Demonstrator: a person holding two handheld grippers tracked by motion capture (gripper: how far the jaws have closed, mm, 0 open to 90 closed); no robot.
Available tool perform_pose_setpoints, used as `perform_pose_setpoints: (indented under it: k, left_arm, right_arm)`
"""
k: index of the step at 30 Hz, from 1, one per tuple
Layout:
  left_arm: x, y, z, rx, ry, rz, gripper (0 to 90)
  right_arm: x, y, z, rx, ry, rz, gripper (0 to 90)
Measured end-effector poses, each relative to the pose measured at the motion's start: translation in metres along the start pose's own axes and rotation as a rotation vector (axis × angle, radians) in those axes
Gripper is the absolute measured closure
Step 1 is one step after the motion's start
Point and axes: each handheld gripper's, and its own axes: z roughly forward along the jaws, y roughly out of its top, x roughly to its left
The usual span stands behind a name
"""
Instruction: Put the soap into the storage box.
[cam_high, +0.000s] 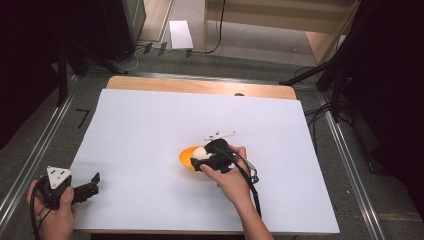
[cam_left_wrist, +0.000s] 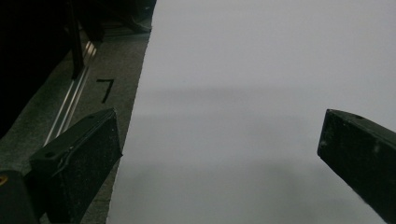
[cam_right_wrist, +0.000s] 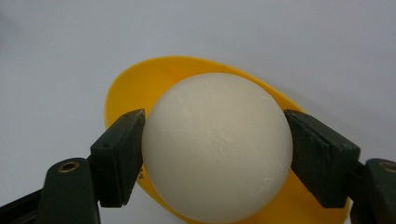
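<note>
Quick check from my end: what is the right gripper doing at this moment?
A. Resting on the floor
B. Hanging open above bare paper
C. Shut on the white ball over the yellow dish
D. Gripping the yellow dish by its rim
C: in the right gripper view the right gripper has a jaw pressed against each side of the white ball, with the yellow dish behind it.

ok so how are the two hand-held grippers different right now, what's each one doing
The right hand-held gripper has its jaws pressed on both sides of a white ball over a yellow bowl; the left hand-held gripper has its jaws spread wide with nothing between them. The right one works near the middle of the white sheet; the left one sits at the sheet's near left edge. Both have black jaws and are held in a hand.
</note>
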Motion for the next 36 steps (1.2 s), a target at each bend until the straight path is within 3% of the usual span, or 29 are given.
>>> perform_pose_setpoints:
  k: [3,15,36]
  left_arm:
    - [0.000,0.000,0.000,0.000,-0.001,0.000,0.2]
    - [0.001,0.000,0.000,-0.001,-0.005,-0.006,0.2]
    - [0.001,0.000,0.000,0.003,-0.006,-0.004,0.2]
  right_arm:
    - [0.000,-0.001,0.003,0.021,0.011,0.003,24.7]
    - [0.000,-0.003,0.000,0.021,0.000,0.010,24.0]
    - [-0.004,-0.002,-0.022,-0.086,0.036,-0.009,23.9]
